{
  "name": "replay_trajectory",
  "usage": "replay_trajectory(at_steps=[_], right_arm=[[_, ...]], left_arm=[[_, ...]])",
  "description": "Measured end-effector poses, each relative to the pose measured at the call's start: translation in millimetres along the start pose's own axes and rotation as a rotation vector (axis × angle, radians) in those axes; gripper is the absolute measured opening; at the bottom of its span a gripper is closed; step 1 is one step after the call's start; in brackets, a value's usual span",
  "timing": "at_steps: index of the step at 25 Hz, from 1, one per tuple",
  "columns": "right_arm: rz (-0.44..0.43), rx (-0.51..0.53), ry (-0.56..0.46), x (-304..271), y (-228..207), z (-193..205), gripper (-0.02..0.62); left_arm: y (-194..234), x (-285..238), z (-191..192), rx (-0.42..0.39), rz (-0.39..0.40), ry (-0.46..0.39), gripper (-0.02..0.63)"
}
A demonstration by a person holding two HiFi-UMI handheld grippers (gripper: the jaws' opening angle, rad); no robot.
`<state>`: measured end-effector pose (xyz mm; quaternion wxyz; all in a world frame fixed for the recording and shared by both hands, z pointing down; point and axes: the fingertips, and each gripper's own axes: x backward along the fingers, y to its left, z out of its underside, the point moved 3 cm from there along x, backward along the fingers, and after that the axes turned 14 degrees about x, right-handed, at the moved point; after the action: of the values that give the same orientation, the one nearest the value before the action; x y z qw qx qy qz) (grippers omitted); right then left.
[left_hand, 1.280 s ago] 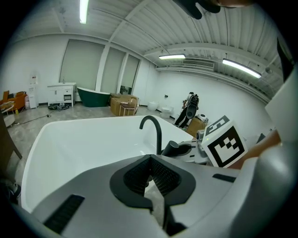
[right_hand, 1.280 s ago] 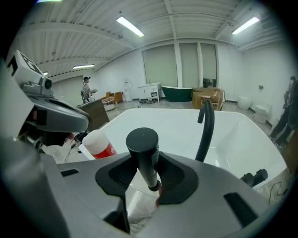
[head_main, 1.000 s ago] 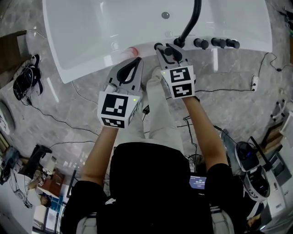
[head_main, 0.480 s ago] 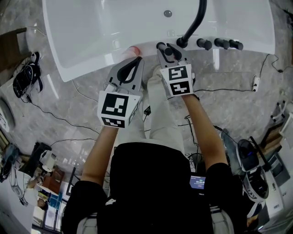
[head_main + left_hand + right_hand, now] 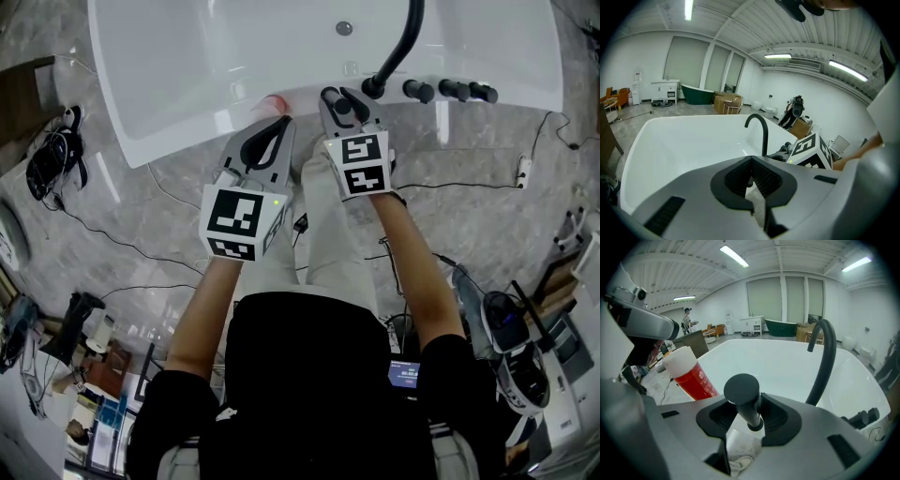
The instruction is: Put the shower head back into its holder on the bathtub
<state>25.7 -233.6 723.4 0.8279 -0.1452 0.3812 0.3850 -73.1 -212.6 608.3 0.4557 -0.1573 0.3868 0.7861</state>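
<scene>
Item: shower head (image 5: 742, 391), black, upright at the rim of the bathtub (image 5: 187, 56).
Right gripper (image 5: 343, 103): fingers clamped on its stem, long axis vertical, round face up, collar down at 6 o'clock. Whether it sits in the holder cannot be told; only a straight descent seems left. Spout (image 5: 398, 47) stands at 1 o'clock. Left gripper (image 5: 751, 164) is at 8 o'clock, fingers together, empty.
</scene>
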Motion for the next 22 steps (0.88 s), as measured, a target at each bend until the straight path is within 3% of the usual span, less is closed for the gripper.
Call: replay_trajectory(at_steps=[10, 20, 22], right_arm=[[0.009, -0.027, -0.043, 17.8, -0.1, -7.3, 0.175], [0.029, -0.078, -0.085, 65.4, -3.5, -23.9, 0.173], [0.036, -0.079, -0.093, 80.0, -6.1, -31.9, 0.144]], left_arm=[[-12.8, 2.5, -5.8, -0.015, 0.023, -0.004, 0.014], [-29.1, 21.1, -23.0, -0.021, 0.04, -0.023, 0.014], [-35.2, 25.9, -29.7, -0.031, 0.048, -0.033, 0.014]])
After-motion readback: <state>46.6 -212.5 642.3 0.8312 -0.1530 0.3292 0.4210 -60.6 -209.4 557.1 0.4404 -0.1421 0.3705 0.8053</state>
